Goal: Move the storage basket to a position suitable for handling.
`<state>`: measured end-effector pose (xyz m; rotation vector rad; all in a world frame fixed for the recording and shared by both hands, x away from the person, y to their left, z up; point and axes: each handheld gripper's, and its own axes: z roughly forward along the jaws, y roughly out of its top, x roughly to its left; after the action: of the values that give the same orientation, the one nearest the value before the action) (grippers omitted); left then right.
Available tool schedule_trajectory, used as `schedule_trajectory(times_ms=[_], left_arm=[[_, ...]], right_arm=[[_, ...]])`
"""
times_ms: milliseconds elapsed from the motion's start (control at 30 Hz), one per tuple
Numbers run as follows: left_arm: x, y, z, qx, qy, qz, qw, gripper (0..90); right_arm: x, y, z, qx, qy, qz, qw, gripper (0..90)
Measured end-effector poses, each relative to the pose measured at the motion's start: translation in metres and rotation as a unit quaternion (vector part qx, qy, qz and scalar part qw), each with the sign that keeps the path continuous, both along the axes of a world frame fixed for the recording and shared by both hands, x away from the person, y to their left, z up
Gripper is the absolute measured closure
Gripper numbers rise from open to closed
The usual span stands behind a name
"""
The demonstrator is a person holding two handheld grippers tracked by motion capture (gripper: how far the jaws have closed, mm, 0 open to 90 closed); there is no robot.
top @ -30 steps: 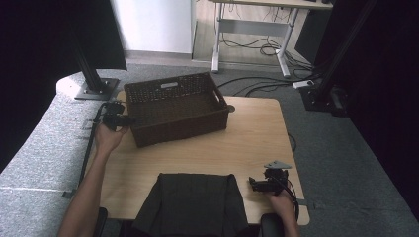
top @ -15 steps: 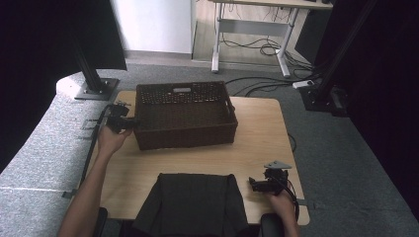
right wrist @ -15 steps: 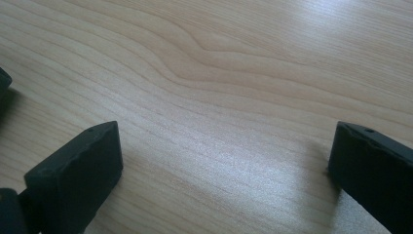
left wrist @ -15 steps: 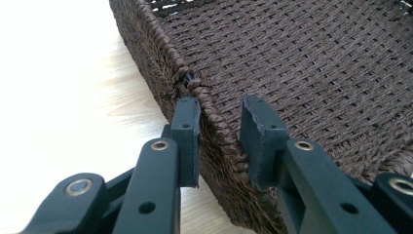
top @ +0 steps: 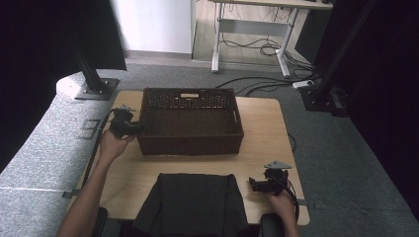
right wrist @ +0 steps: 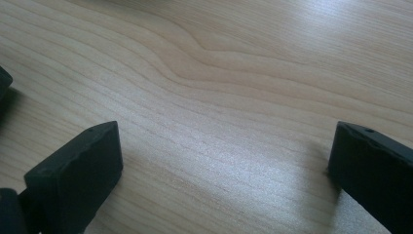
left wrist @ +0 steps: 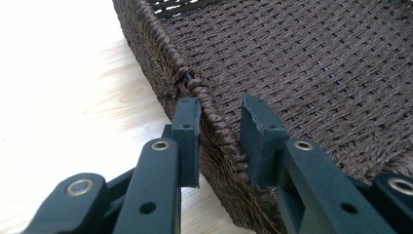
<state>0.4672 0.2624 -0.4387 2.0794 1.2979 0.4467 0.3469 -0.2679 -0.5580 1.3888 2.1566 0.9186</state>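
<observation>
A dark brown wicker basket [top: 190,144] stands on the far half of the wooden table [top: 262,128]. My left gripper [top: 134,127] grips the basket's left rim. In the left gripper view the gripper [left wrist: 221,105] straddles the woven rim [left wrist: 214,117], one jaw outside the wall and one inside. Its jaws have just been closing on that rim. My right gripper [top: 253,183] rests at the table's near right, jaws pointing left. In the right gripper view the gripper [right wrist: 226,136] stands wide open over bare wood, with nothing between its fingers.
A black folded cloth [top: 192,202] lies at the table's near edge, between my two forearms. A black stand base [top: 96,89] sits off the far left corner. Grey carpet surrounds the table, and cables run across the floor behind it.
The basket has swung round from a skewed pose to lie square with the table and shifted right. My left hand moved with it. The right gripper has stayed in place.
</observation>
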Motion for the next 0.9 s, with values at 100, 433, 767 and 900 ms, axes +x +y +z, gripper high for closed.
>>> schedule_trajectory(times_ms=[100,433,767,900], left_arm=[[-0.003,-0.001,-0.001,-0.004,-0.001,-0.005,1.0000,69.8],[-0.022,-0.009,-0.002,-0.001,-0.007,-0.024,0.9997,69.6],[-0.042,-0.013,-0.002,0.000,-0.011,-0.034,0.9993,69.4],[-0.050,-0.015,-0.002,0.001,-0.011,-0.035,0.9993,69.4]], right_arm=[[0.000,0.000,0.000,0.000,0.000,0.000,1.0000,0.0],[-0.001,0.000,0.000,0.000,0.000,0.000,1.0000,0.0],[-0.001,0.000,0.000,-0.001,0.001,0.000,1.0000,0.0],[-0.001,0.000,0.000,0.000,0.001,0.000,1.0000,0.0]])
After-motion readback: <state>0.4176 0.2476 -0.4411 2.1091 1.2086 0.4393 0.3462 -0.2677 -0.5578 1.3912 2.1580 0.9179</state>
